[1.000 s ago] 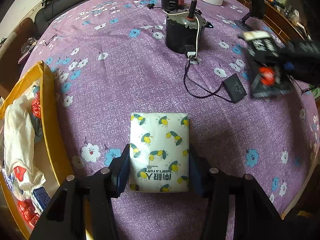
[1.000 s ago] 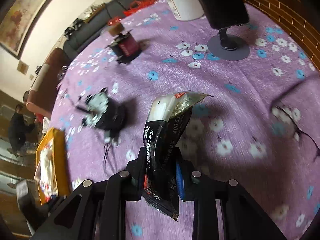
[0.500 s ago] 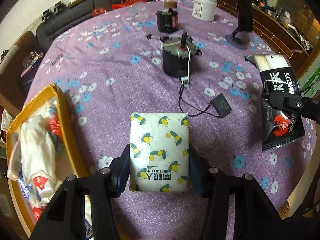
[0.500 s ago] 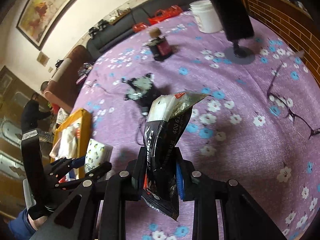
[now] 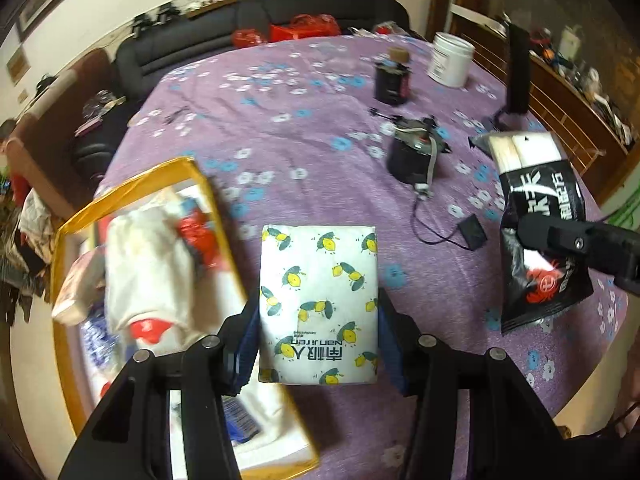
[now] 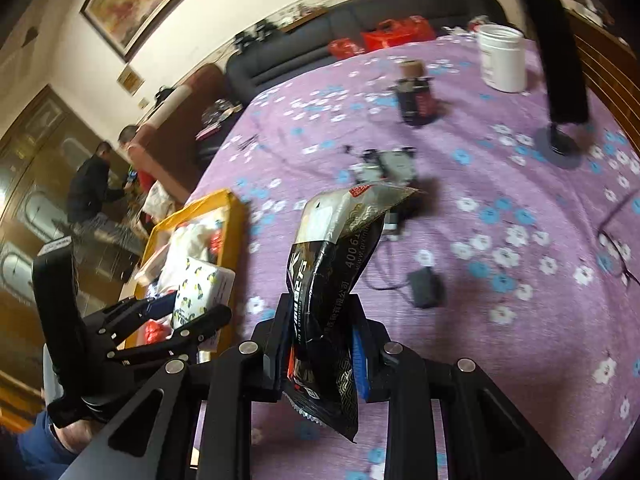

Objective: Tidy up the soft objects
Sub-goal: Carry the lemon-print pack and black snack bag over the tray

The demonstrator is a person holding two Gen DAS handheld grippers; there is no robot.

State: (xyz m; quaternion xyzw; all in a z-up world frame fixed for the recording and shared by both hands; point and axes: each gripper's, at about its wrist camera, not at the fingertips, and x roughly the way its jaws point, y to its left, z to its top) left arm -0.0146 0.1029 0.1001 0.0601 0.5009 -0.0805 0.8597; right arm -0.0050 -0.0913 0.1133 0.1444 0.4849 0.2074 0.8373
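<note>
Clutter on the purple flowered tablecloth [image 5: 304, 152]

A small black motor [image 5: 412, 158] trails a thin wire to a flat black adapter [image 5: 472, 230]; behind it stands a dark corked bottle [image 5: 392, 80], then a white tub [image 5: 451, 58]; a black stand [image 6: 560, 80] rises at the right edge; glasses [image 6: 616, 248] lie nearby; a dark sofa [image 5: 256, 36] beyond.
</note>
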